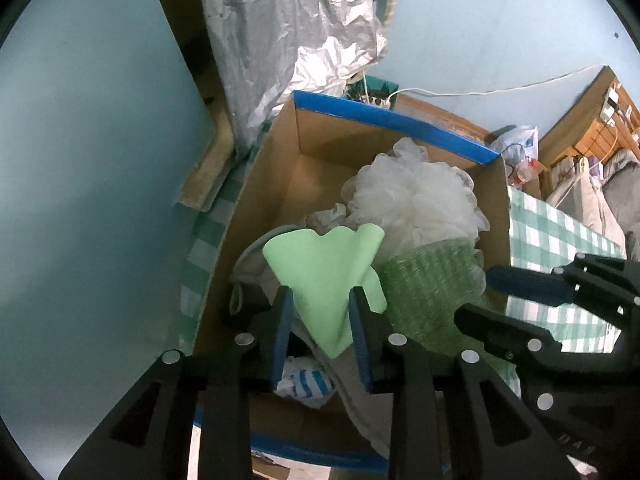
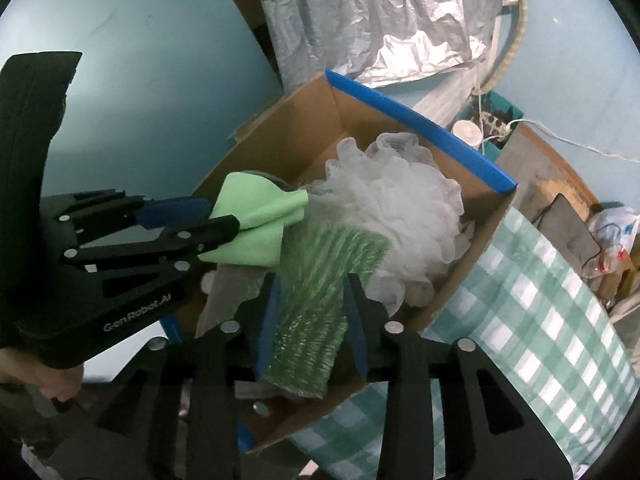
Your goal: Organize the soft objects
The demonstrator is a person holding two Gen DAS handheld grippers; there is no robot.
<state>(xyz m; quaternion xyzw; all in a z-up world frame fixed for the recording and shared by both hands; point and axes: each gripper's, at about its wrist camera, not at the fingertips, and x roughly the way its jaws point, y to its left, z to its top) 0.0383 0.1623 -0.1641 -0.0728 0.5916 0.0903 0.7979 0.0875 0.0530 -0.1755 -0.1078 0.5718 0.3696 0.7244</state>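
Note:
A cardboard box (image 1: 320, 148) with blue-taped rims holds soft items. My left gripper (image 1: 322, 296) is shut on a light green cloth (image 1: 328, 268) and holds it over the box; it also shows in the right wrist view (image 2: 216, 220) gripping the cloth (image 2: 256, 220). My right gripper (image 2: 310, 284) is shut on a green ribbed sponge (image 2: 320, 296) above the box; in the left wrist view the sponge (image 1: 428, 292) sits beside the cloth. A white mesh bath pouf (image 1: 416, 196) lies in the box (image 2: 304, 132), also in the right view (image 2: 396, 216).
A grey towel (image 1: 252, 264) and a blue-striped white item (image 1: 308, 384) lie in the box. The box rests on a green checked tablecloth (image 2: 552, 312). Crumpled silver sheeting (image 1: 296, 20) hangs behind. A pale blue panel (image 1: 88, 160) stands at left.

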